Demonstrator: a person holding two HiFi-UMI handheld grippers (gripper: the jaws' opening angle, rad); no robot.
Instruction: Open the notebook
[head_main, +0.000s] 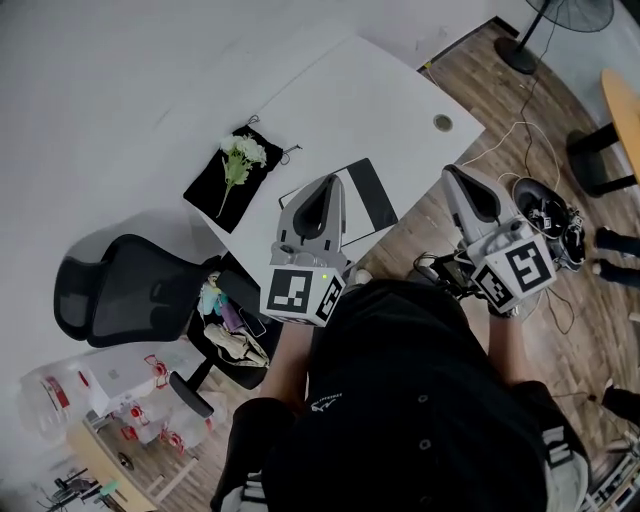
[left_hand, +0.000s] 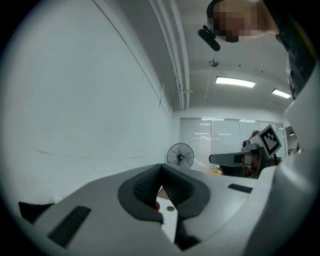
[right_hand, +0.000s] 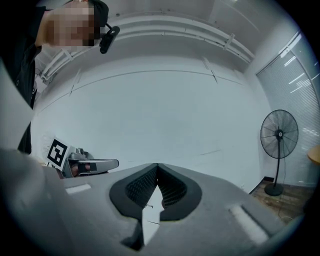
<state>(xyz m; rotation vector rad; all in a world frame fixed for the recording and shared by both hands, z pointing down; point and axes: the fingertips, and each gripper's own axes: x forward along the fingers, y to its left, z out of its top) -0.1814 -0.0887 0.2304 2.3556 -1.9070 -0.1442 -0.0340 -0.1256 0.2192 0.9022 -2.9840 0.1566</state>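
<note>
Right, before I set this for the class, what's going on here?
A person holds a gripper in each hand. The left gripper and right gripper are both shut on nothing, held up clear of the white table. The notebook lies there with neither gripper on it, beside flowers on a black cloth.

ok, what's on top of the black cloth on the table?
A sprig of white flowers with a green stem lies on the black cloth. Nothing else shows on it. Whatever is beneath the cloth is covered and can't be seen.
</note>
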